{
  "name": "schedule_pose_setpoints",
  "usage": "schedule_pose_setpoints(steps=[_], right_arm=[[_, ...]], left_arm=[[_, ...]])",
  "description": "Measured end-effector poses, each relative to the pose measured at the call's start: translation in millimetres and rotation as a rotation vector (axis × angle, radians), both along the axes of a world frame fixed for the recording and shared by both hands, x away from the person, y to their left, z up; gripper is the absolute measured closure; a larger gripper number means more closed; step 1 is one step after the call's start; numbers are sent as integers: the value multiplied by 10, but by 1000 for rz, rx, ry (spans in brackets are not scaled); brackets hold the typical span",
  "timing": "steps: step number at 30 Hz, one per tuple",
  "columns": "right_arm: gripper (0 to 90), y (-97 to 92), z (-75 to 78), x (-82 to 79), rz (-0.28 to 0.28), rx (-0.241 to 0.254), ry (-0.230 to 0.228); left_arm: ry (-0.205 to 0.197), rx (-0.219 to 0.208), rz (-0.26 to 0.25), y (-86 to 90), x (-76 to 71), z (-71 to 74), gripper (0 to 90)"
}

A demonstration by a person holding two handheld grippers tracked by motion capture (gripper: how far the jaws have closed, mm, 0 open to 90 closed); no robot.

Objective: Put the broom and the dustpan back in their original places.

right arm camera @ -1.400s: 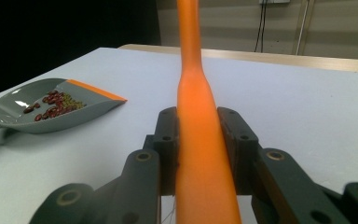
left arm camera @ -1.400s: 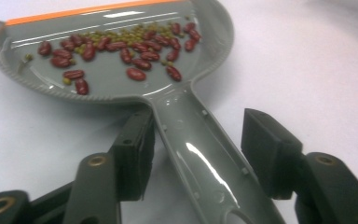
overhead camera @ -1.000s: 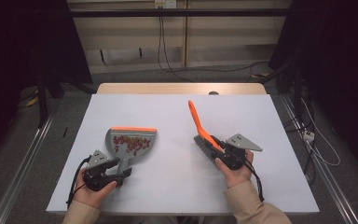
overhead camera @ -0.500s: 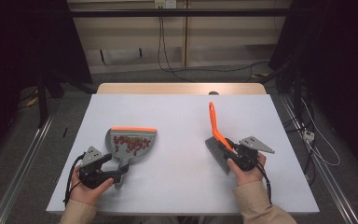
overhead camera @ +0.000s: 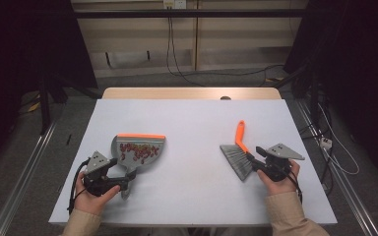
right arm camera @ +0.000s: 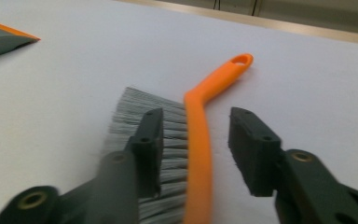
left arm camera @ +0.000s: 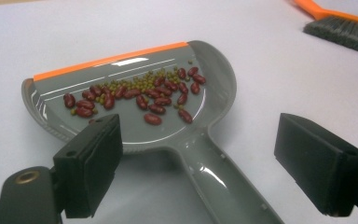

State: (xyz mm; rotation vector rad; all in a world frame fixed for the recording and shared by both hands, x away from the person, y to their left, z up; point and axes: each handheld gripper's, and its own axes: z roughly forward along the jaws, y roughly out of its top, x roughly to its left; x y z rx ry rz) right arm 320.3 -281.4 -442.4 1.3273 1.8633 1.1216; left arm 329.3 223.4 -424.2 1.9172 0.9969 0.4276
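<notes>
A grey dustpan (overhead camera: 139, 150) with an orange lip lies flat on the table's left half, holding red and green beans (left arm camera: 140, 93). My left gripper (overhead camera: 124, 183) straddles the pan's handle (left arm camera: 214, 177). Its jaws have just been opening and now stand wide, touching neither side. An orange-handled brush (overhead camera: 238, 152) with grey bristles lies on its side at the right. My right gripper (overhead camera: 252, 160) has also just been opening. The brush's orange spine (right arm camera: 198, 140) lies between its jaws, with a gap to the pad (right arm camera: 251, 149) on one side.
The pale table (overhead camera: 192, 118) stretches bare between the pan and the brush. Its far wooden edge (overhead camera: 187, 93) backs onto a dark floor with cables. The near edge runs just below both hands.
The right hand carried the brush rightward and tipped it from standing up to lying on the table, and its jaws parted. The left jaws spread off the dustpan handle.
</notes>
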Motion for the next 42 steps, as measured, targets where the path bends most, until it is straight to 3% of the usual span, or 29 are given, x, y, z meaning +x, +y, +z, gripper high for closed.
schedule_pose_setpoints(steps=[5,8,16,30,32,36,39,42], right_arm=[[770,-138,-38,63,2,-86,23],[825,-184,-88,94,8,-127,47],[846,-114,-177,99,59,-199,105],[824,62,-174,8,158,-129,101],[772,59,-172,4,148,-121,99],[658,10,-152,-15,127,-50,90],[510,-4,-128,-39,143,12,74],[405,13,-100,-84,160,39,54]], left_arm=[[0,-14,-21,-2,25,3,136],[3,-18,-29,-9,38,8,120],[-1,-27,-47,-13,51,13,91],[-8,-38,-69,-24,54,29,89],[-10,-51,-70,-18,52,30,88],[-10,-67,-77,-12,56,27,86],[-18,-74,-91,-11,53,33,84],[-16,-80,-102,-6,45,30,79]])
